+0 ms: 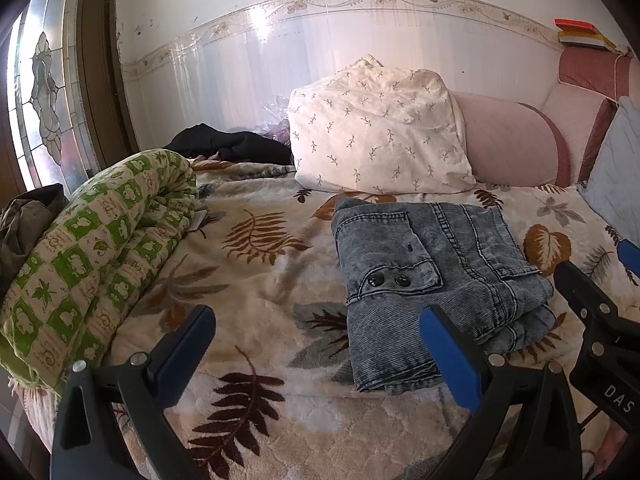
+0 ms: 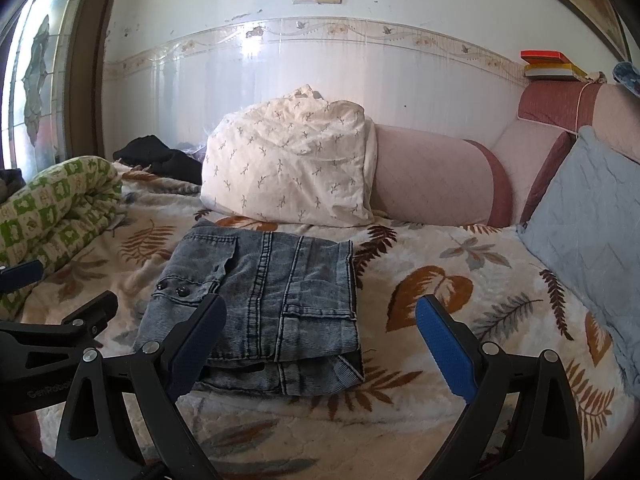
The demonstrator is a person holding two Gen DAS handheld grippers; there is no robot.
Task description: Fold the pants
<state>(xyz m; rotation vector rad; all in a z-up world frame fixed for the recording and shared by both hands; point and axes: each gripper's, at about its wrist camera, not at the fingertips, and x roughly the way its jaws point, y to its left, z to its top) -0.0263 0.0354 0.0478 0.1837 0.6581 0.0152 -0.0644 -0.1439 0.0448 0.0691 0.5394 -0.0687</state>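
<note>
The bed (image 2: 420,256) wears a leaf-print cover. Folded jeans (image 2: 276,292) lie on it just ahead of the left jaws, a white pillow (image 2: 292,172) beyond, a green quilt (image 1: 96,248) rolled far left.

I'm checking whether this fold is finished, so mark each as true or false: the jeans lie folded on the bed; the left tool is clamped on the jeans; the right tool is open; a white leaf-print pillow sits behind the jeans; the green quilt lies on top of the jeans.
1. The jeans lie folded on the bed. True.
2. The left tool is clamped on the jeans. False: it is open and holds nothing.
3. The right tool is open. True.
4. A white leaf-print pillow sits behind the jeans. True.
5. The green quilt lies on top of the jeans. False: it lies rolled, apart to their left.
</note>
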